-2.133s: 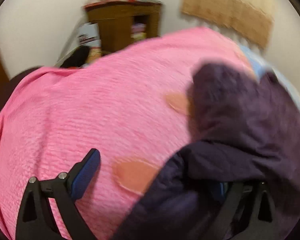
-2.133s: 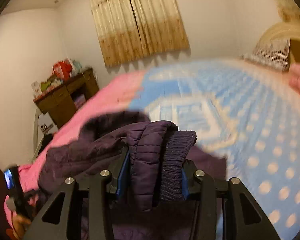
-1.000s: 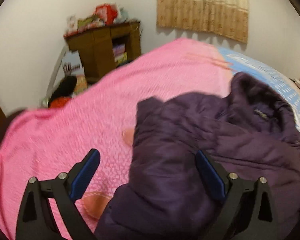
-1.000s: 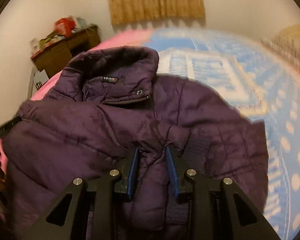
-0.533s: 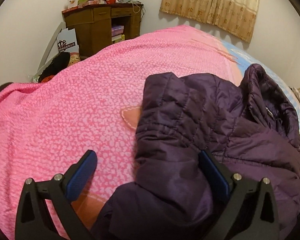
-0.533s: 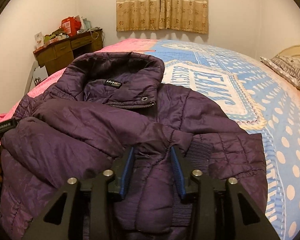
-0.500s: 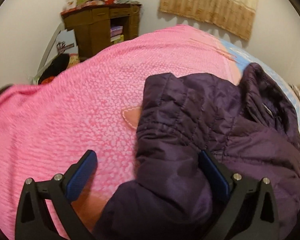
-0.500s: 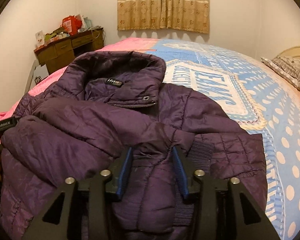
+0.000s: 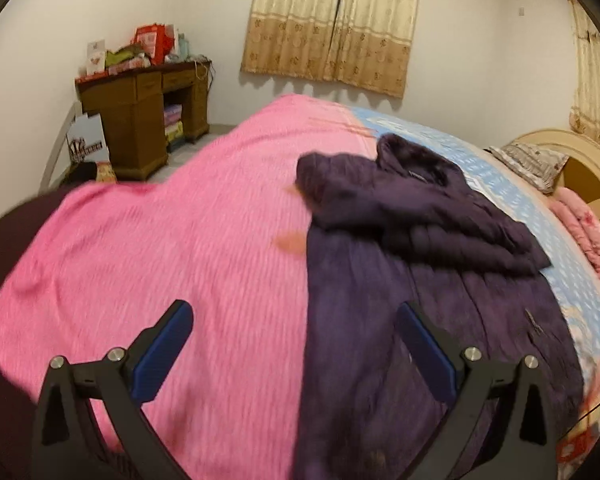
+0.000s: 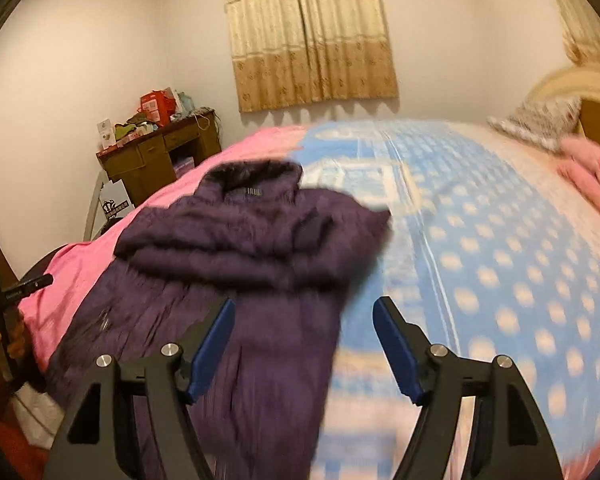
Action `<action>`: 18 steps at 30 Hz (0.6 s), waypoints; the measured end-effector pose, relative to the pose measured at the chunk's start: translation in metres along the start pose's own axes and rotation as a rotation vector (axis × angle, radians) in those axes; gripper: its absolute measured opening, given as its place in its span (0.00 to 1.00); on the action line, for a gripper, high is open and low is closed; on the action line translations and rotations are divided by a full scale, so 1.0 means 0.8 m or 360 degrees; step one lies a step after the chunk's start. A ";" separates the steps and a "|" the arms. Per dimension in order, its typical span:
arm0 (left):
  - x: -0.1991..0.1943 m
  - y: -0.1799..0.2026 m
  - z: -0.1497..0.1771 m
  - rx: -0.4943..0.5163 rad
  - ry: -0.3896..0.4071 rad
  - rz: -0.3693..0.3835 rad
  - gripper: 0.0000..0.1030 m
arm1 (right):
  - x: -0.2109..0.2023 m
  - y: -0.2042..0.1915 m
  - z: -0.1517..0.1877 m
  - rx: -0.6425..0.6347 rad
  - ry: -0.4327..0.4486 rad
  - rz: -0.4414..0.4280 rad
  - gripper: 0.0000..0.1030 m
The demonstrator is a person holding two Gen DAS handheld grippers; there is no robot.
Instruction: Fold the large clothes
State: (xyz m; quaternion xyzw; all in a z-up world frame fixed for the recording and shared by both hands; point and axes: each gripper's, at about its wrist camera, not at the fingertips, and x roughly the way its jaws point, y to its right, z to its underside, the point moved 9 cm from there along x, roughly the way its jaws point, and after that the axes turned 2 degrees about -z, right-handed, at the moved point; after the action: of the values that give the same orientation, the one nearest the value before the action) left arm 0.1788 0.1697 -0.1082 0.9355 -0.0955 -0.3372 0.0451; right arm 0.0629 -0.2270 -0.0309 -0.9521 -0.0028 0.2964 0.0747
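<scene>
A dark purple puffer jacket (image 9: 412, 240) lies on the bed, collar at the far end, both sleeves folded across its chest. In the right wrist view the jacket (image 10: 256, 248) spreads from the collar down towards the near edge. My left gripper (image 9: 294, 322) hangs open above the jacket's left edge and the pink blanket, with nothing in it. My right gripper (image 10: 302, 312) is above the jacket's lower right part; its jaws are opening and stand apart from the fabric. The other gripper (image 10: 4, 296) shows at the left edge.
The bed carries a pink blanket (image 9: 160, 232) on the left and a blue dotted cover (image 10: 500, 248) on the right. A wooden desk (image 9: 140, 108) with clutter stands by the far wall. Pillows (image 9: 532, 164) and a pink quilt (image 10: 596, 184) lie near the headboard.
Both grippers have pulled back and up from the jacket. The right gripper let go of the sleeve it was pinching and opened. The left gripper stayed open.
</scene>
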 end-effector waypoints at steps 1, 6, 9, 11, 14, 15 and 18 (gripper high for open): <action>-0.003 -0.001 0.008 -0.0022 -0.0007 0.0027 0.99 | -0.011 0.001 0.018 0.0027 -0.0037 -0.0019 0.70; -0.007 0.007 0.051 -0.0037 -0.0100 0.0058 0.93 | -0.036 -0.012 0.084 0.0106 -0.0167 -0.0175 0.70; -0.009 0.017 0.076 -0.0013 -0.0141 0.0066 0.89 | -0.037 -0.024 0.122 0.0063 -0.0249 -0.0162 0.70; -0.008 0.024 0.086 -0.0014 -0.0149 0.0082 0.89 | -0.034 -0.026 0.140 0.0085 -0.0277 -0.0164 0.70; -0.016 0.022 0.099 -0.0004 -0.0143 0.0085 0.83 | -0.027 -0.021 0.168 0.0211 -0.0303 -0.0194 0.70; -0.020 0.022 0.097 -0.0005 -0.0127 0.0088 0.83 | -0.022 -0.020 0.178 0.0275 -0.0325 -0.0227 0.70; -0.034 0.022 0.085 -0.0008 -0.0050 0.0094 0.83 | -0.008 -0.033 0.201 0.0322 -0.0438 -0.0310 0.70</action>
State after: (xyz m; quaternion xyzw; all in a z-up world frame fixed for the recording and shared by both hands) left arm 0.1124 0.1571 -0.1409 0.9267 -0.1230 -0.3507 0.0559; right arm -0.0324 -0.1782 -0.1542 -0.8855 -0.0753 0.4140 0.1970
